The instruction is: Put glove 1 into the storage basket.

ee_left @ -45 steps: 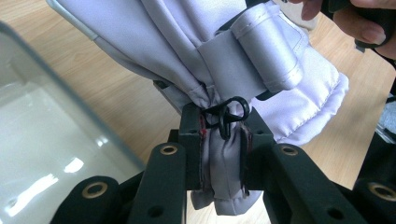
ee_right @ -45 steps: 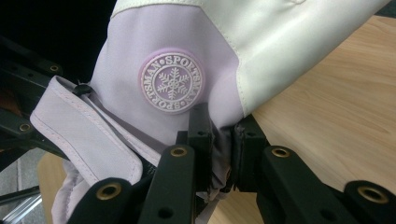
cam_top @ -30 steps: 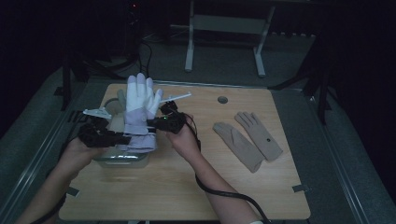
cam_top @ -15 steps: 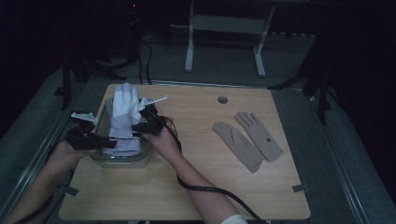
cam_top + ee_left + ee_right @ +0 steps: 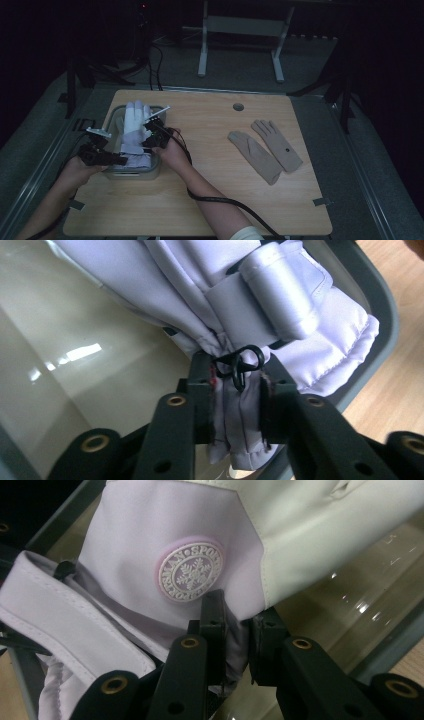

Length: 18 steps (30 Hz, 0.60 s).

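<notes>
A pale lilac ski glove [image 5: 134, 131] lies in the clear container [image 5: 156, 167] at the left of the bench [image 5: 210, 195], its white fingers pointing to the container's far rim. The left hand-held gripper [image 5: 120, 161], at the container's near-left corner, has its jaws closed tight on the gathered cuff, just below a small black clip [image 5: 240, 362]. The right hand-held gripper [image 5: 149, 145], at the container's right wall, pinches the glove's edge below a round snowflake badge [image 5: 189, 572]. A pair of tan gloves [image 5: 265, 149], apparently flat, lies well to the container's right.
</notes>
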Motion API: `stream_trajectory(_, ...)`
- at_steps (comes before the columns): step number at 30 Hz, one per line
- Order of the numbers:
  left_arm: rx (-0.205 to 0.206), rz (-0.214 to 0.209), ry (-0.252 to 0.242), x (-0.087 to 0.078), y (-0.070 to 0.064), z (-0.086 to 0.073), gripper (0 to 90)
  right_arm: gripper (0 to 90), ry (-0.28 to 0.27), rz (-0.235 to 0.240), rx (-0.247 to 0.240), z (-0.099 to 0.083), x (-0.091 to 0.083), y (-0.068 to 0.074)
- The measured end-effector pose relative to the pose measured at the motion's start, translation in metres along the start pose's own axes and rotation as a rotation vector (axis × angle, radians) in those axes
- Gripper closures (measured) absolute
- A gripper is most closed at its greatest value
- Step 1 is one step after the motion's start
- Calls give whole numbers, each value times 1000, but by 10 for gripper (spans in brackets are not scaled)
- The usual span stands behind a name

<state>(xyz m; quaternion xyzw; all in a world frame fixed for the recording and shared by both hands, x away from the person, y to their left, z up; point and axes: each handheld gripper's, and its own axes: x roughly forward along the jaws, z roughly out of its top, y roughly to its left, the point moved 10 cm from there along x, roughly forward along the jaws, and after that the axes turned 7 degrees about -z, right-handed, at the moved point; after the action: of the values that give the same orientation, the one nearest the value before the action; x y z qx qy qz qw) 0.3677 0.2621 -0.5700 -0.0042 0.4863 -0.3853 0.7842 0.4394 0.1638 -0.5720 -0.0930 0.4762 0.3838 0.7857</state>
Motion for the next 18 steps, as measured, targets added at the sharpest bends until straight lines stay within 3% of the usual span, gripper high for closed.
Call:
stream_trajectory(1, 0, 0, 0, 0, 0, 0, 668, 781, 6, -1, -1, 0, 0, 0)
stream_trajectory(5, -2, 69, -41, -1, -1, -2, 538, 752, 15, 3, -8, 0, 2, -2)
stream_trajectory(8, -24, 66, -115, -7, -5, 1, 483, 753, 26, -4, -33, -1, 5, -3)
stream_trajectory(10, -24, 80, -128, -9, -5, 2, 467, 728, 32, -9, -41, -1, 6, -2)
stream_trajectory(13, -45, 75, -147, -10, -6, 3, 452, 646, 26, -13, -57, 1, 7, -2)
stream_trajectory(16, -26, 102, -144, -7, -7, 3, 428, 598, 13, -18, -74, 3, 5, -2)
stream_trajectory(18, -29, 109, -170, -6, -8, 5, 407, 476, -11, -29, -102, 7, 3, -2)
